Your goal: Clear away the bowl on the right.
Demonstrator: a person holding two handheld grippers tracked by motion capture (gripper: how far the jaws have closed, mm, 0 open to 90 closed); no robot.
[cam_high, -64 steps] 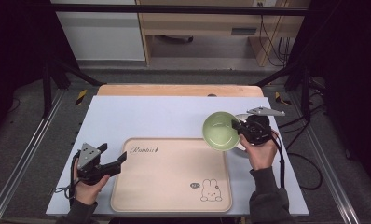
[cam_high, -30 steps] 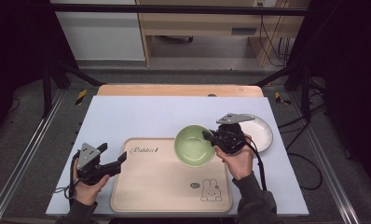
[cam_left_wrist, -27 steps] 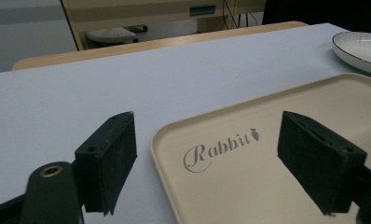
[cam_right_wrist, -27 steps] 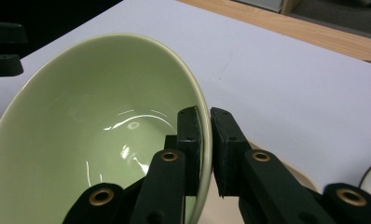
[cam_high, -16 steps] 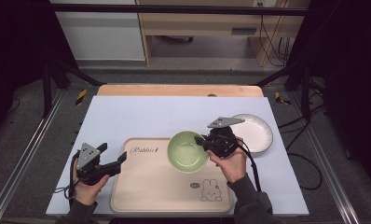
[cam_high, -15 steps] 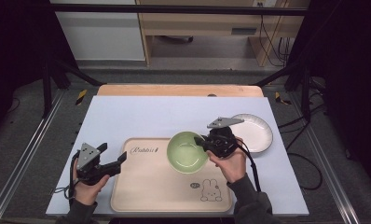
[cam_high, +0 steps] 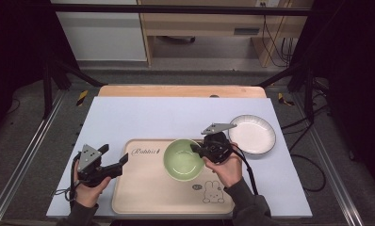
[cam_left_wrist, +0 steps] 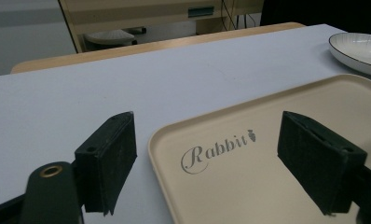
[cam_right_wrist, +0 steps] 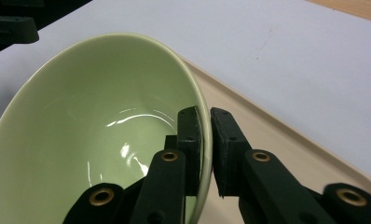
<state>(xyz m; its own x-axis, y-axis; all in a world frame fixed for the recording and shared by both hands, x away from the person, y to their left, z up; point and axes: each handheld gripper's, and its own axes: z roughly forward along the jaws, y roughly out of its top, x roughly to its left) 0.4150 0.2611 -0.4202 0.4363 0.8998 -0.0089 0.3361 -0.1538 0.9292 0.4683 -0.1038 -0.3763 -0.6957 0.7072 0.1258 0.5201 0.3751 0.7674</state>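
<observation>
A pale green bowl hangs over the beige "Rabbit" tray, near its upper right part. My right gripper is shut on the bowl's right rim; in the right gripper view one black pad sits inside the green bowl and the other outside, with the right gripper pinching the wall. My left gripper rests at the tray's left edge, held by a hand. In the left gripper view the left gripper stands open over the tray, nothing between its pads.
A white plate with a dark rim lies on the pale blue tabletop to the right of the tray; the plate also shows far right in the left gripper view. A wooden strip borders the table's far edge.
My right gripper has carried the green bowl leftward from beside the white plate to above the tray, and slightly lower. The left gripper has stayed put.
</observation>
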